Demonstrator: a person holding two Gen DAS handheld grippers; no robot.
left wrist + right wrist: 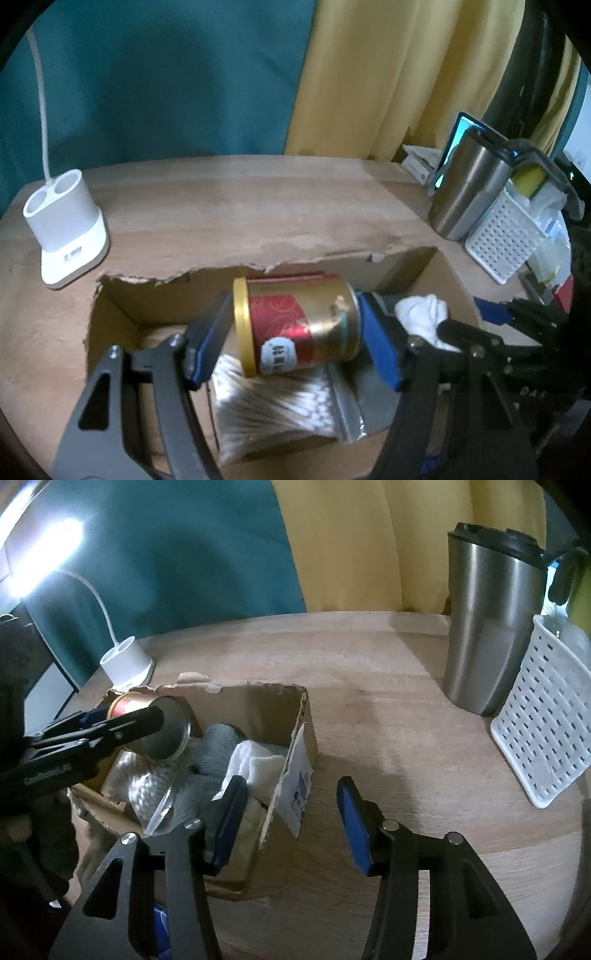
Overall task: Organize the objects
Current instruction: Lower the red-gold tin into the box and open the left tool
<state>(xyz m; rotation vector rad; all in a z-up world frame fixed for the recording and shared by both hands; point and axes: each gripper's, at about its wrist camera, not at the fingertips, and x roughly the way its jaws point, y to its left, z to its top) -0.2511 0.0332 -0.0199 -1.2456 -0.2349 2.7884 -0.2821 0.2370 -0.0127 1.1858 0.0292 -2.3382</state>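
The gold-and-red can (301, 325) lay sideways, yellow lid to the left, pinched end to end by the left hand-held gripper (291, 339) over the torn cardboard box (122, 306). Under it sat a bag of cotton swabs (273, 410), w/ a white cloth (424, 314) to the right (a grey cloth (218, 746) too, in the right wrist view). The right hand-held gripper (291, 819) hung spread and empty, one pad (229, 819) over the box's near right corner, the other over bare table (406, 746). Far left stood a white lamp base (62, 221); far right a steel tumbler (487, 627), just beside a white perforated basket (543, 731).
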